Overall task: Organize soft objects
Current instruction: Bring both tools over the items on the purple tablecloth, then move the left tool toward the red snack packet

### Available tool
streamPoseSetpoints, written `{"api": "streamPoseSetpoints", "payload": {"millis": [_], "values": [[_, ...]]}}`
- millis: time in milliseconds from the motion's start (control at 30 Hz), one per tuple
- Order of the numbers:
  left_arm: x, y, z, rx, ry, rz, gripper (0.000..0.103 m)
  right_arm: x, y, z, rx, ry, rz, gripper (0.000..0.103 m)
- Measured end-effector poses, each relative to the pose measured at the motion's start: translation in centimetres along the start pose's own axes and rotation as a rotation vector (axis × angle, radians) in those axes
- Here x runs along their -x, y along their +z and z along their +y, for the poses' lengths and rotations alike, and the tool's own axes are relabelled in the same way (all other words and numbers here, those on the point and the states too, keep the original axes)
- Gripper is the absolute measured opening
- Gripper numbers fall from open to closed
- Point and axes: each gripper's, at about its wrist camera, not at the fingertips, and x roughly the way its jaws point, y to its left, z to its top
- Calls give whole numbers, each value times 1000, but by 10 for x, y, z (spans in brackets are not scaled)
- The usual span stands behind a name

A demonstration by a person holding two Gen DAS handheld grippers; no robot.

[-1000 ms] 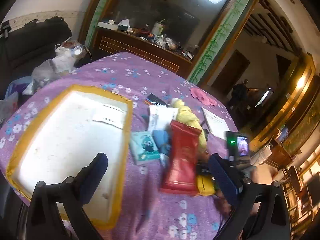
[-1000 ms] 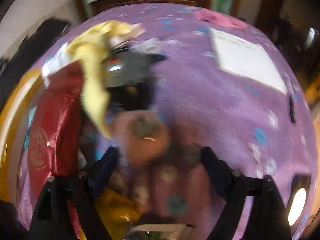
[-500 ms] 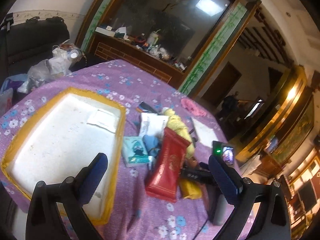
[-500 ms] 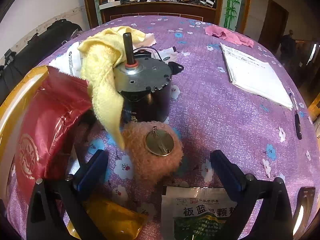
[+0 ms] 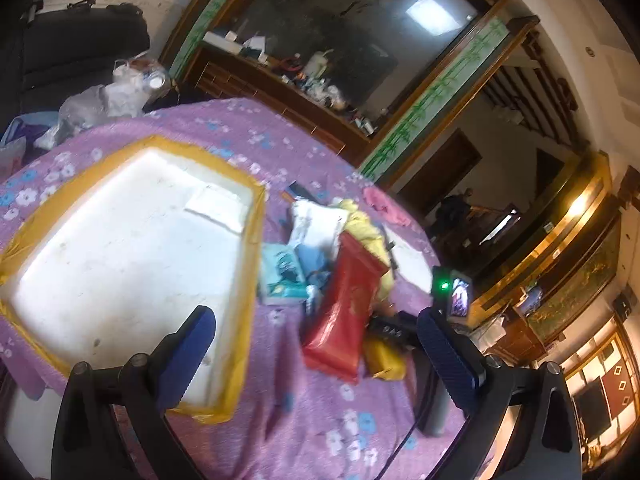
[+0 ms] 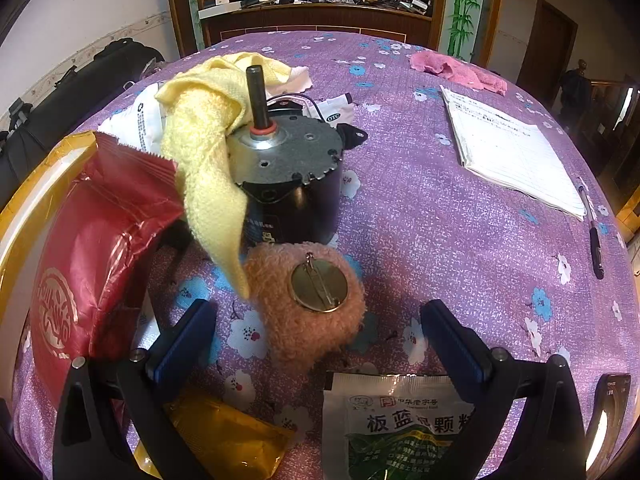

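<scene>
A pink plush badge (image 6: 308,320) with a brass pin back lies on the purple cloth, between the fingers of my open right gripper (image 6: 316,340). A yellow towel (image 6: 208,140) drapes over a black motor (image 6: 288,172) just behind it. A pink rag (image 6: 456,70) lies far back right; it also shows in the left wrist view (image 5: 386,204). My left gripper (image 5: 316,344) is open and empty, held above the table near a white foam tray (image 5: 120,256) with a yellow taped rim.
A red snack bag (image 6: 92,248), a yellow packet (image 6: 224,440) and a green-white sachet (image 6: 400,428) lie close around the right gripper. A notepad (image 6: 512,152) and pen (image 6: 594,236) lie to the right. A teal packet (image 5: 282,276) lies beside the tray.
The right gripper has pulled back from the plush badge and settled; its view has gone from blurred to sharp. The left gripper has risen and drawn back from the table.
</scene>
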Motion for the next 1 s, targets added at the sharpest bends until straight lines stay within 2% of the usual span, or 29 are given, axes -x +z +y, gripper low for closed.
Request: {"api": "streamPoseSetpoints", "payload": {"millis": [267, 433, 600, 700, 833, 1000], "values": [[12, 9, 15, 7, 45, -47, 102, 0, 0, 0, 0, 1, 1, 103], [3, 8, 19, 41, 47, -17, 102, 0, 0, 0, 0, 2, 1, 103], [0, 8, 6, 18, 25, -8, 102, 0, 0, 0, 0, 2, 2, 103], [-2, 5, 1, -13, 50, -14, 102, 0, 0, 0, 0, 2, 2, 103], [-12, 3, -3, -22, 70, 41, 102, 0, 0, 0, 1, 2, 2, 103], [-13, 3, -12, -39, 74, 21, 102, 0, 0, 0, 1, 2, 2, 103]]}}
